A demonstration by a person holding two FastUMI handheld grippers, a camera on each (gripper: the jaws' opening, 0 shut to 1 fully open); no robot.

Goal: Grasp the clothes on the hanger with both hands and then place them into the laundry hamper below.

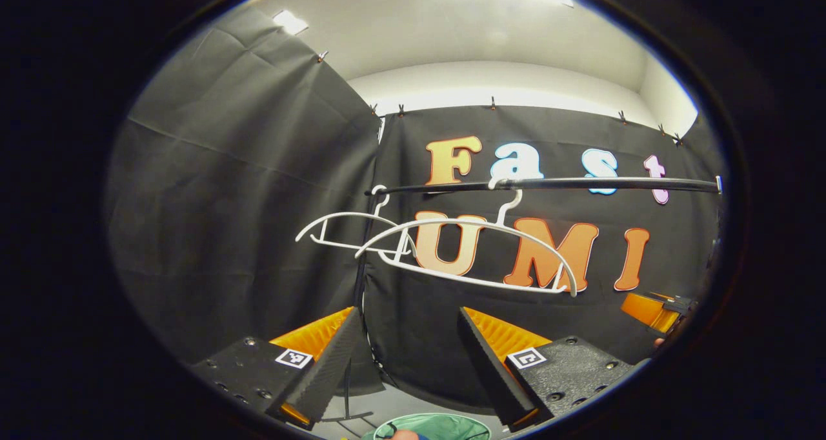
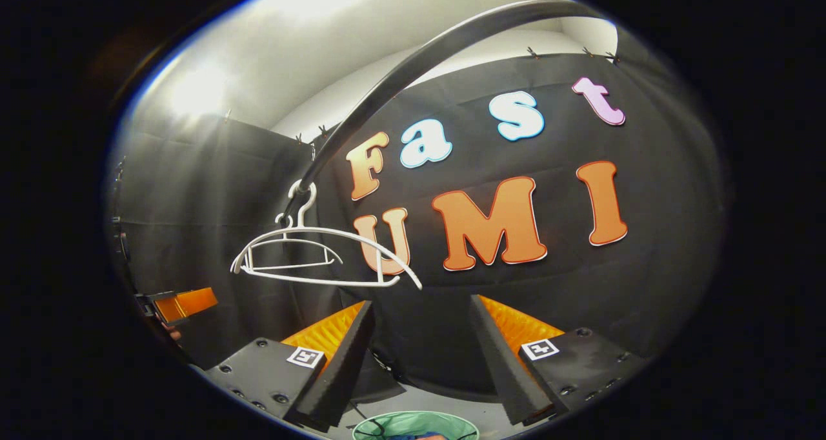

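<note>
Two bare white hangers (image 1: 464,246) hang from a dark rail (image 1: 548,184); in the right gripper view the same hangers (image 2: 310,259) hang from the rail (image 2: 400,79), which curves overhead. Below, the green rim of the laundry hamper (image 1: 439,427) shows with a bit of cloth inside, and the hamper (image 2: 413,426) also sits at the bottom of the right gripper view. My left gripper (image 1: 410,362) is open with nothing between its fingers. My right gripper (image 2: 423,356) is open too and holds nothing. Both point at the wall below the hangers.
The other gripper (image 1: 655,311) shows at the far right of the left gripper view, and the other gripper (image 2: 177,304) appears at the far left of the right gripper view. A thin stand pole (image 1: 358,298) runs down from the rail's end to the floor.
</note>
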